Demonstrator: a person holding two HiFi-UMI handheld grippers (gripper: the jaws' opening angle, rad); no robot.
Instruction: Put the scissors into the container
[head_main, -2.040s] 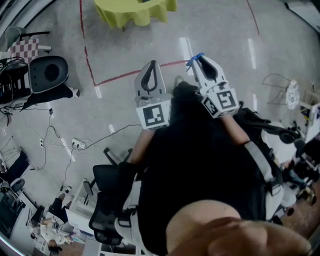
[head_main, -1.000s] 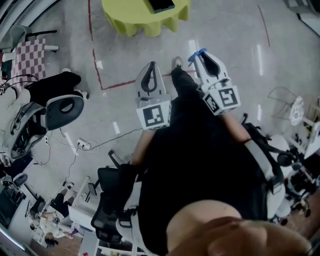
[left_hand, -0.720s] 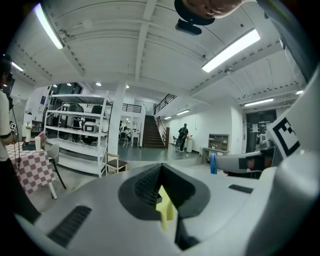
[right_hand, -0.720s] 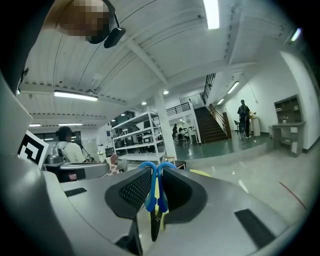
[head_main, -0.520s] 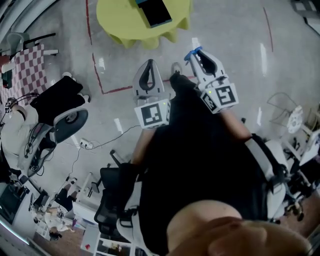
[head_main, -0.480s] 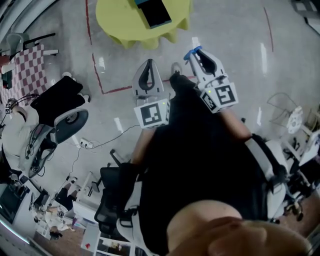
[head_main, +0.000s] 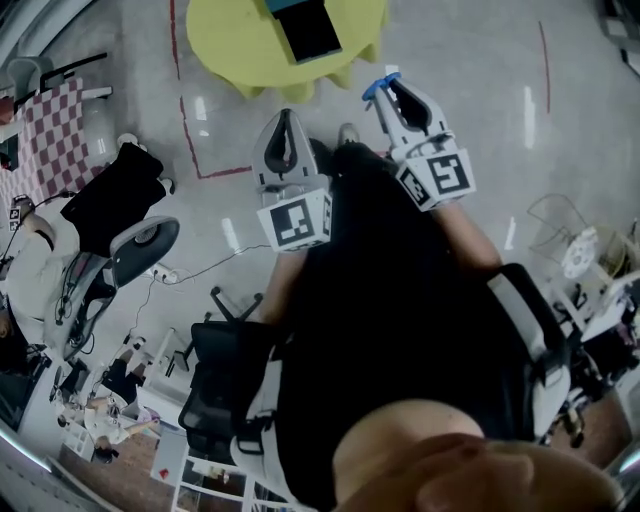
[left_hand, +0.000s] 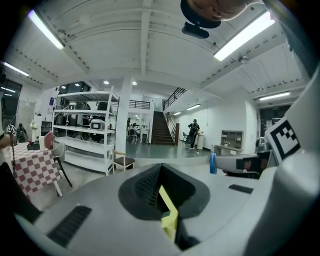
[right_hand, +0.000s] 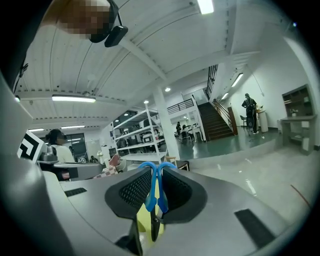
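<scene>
Glossy grey floor (head_main: 480, 60) crossed by red tape (head_main: 183, 120). On the far side, a yellow table (head_main: 230, 40) bears the dark container (head_main: 310, 30). Chairs (head_main: 140, 245) stand left. The right gripper (head_main: 390, 88) is clamped on blue-handled scissors (head_main: 372, 88), well short of the container. The left gripper (head_main: 283, 125) is closed and empty.

Both held forward — left gripper (head_main: 283, 118) closed, right gripper (head_main: 384, 87) clamping scissors (right_hand: 149, 195)

Head view, looking down at a standing person. The left gripper (head_main: 282, 120) and right gripper (head_main: 386, 88) reach forward side by side, left at 11 o'clock, right at 1 o'clock. The scissors (head_main: 372, 88) sit between the right gripper's jaws, handles past the tips. Ahead at 12 o'clock stands a table (head_main: 230, 45) with the container (head_main: 308, 28) on it. A chair (head_main: 140, 240) stands at 9 o'clock.
</scene>
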